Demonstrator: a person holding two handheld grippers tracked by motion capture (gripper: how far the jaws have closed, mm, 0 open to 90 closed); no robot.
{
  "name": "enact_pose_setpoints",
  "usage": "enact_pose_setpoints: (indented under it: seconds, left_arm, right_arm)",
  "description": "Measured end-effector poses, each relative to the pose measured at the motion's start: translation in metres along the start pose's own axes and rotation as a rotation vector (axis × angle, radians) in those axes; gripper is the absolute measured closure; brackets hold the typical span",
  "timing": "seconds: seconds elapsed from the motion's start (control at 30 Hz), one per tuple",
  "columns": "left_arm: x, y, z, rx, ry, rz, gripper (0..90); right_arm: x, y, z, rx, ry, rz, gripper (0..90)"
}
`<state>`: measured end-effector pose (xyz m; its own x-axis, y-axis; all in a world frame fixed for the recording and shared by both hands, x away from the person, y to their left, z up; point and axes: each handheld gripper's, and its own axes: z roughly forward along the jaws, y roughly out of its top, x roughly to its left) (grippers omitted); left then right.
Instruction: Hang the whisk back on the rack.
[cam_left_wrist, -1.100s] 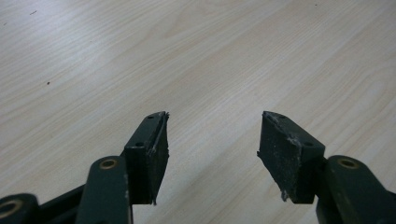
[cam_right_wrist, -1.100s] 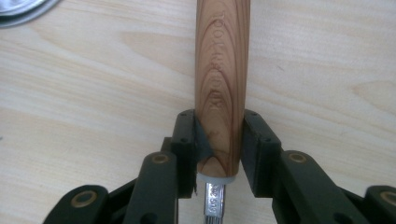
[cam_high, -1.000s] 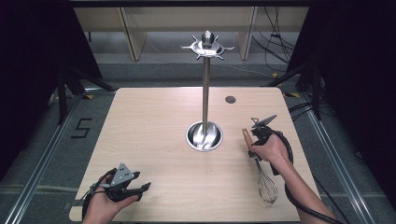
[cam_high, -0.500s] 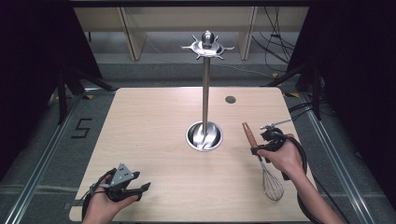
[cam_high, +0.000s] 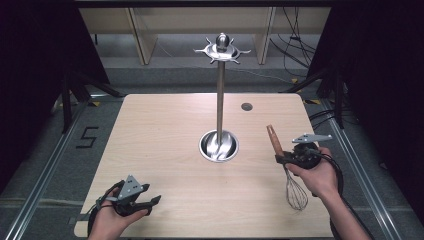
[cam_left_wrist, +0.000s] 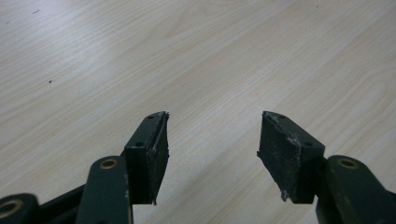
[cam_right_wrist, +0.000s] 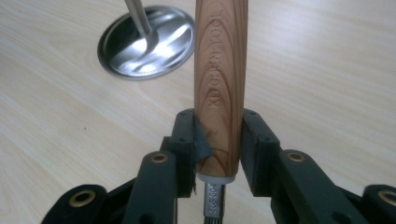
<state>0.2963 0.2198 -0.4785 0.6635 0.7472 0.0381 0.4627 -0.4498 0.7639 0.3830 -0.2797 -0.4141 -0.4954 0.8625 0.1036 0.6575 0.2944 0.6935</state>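
Observation:
A whisk with a wooden handle and wire head is held over the table's right side. My right gripper is shut on the lower end of the handle, its pads pressing both sides, and the handle points away toward the stand. A tall steel utensil stand rises from a round dish base at the table's middle, with a hooked crown on top. My left gripper rests at the front left corner, open, with only bare wood between its pads.
The wooden table has a small dark round hole at the back right. Shelf units stand behind it, and cables lie on the floor at the back right. The stand's dish base lies ahead and left of the right jaws.
My right hand has carried the whisk to the right and slightly upward, away from the stand's base. The left gripper has stayed in place.

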Motion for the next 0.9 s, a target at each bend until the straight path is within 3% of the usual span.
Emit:
enact_pose_setpoints:
  seconds: [0.17,0.2,0.3,0.47,0.57,0.67,0.8,0.83,0.9]
  left_arm:
    - [0.0,0.0,0.0,0.0,0.002,-0.003,41.2]
    - [0.0,0.0,0.0,0.0,0.002,-0.001,41.1]
    - [0.0,-0.001,0.0,-0.008,0.0,-0.003,41.2]
    - [0.0,0.0,-0.001,-0.001,0.004,-0.003,41.2]
    - [0.0,0.0,-0.001,-0.003,0.005,-0.003,41.2]
    - [0.004,0.0,-0.002,0.007,0.017,0.034,41.2]
    - [0.003,0.0,-0.002,0.005,0.016,0.025,41.2]
    - [0.001,-0.001,-0.002,0.004,0.009,-0.014,41.2]
    - [0.001,-0.001,-0.002,0.003,0.008,-0.011,41.2]
  right_arm:
    - [0.001,-0.004,-0.007,-0.081,0.01,-0.03,69.9]
    - [-0.001,-0.004,-0.009,-0.097,-0.002,-0.068,69.9]
    - [-0.001,-0.005,-0.011,-0.139,-0.007,-0.106,69.9]
    - [0.0,-0.005,-0.013,-0.209,0.004,-0.113,69.9]
    - [0.0,-0.003,-0.016,-0.221,0.012,-0.123,70.0]
    - [0.0,-0.001,-0.017,-0.254,0.003,-0.138,70.0]
    - [0.001,0.002,-0.019,-0.277,-0.003,-0.139,70.1]
    - [0.001,0.004,-0.02,-0.281,-0.007,-0.149,70.1]
    - [0.005,0.005,-0.021,-0.288,-0.006,-0.116,70.1]
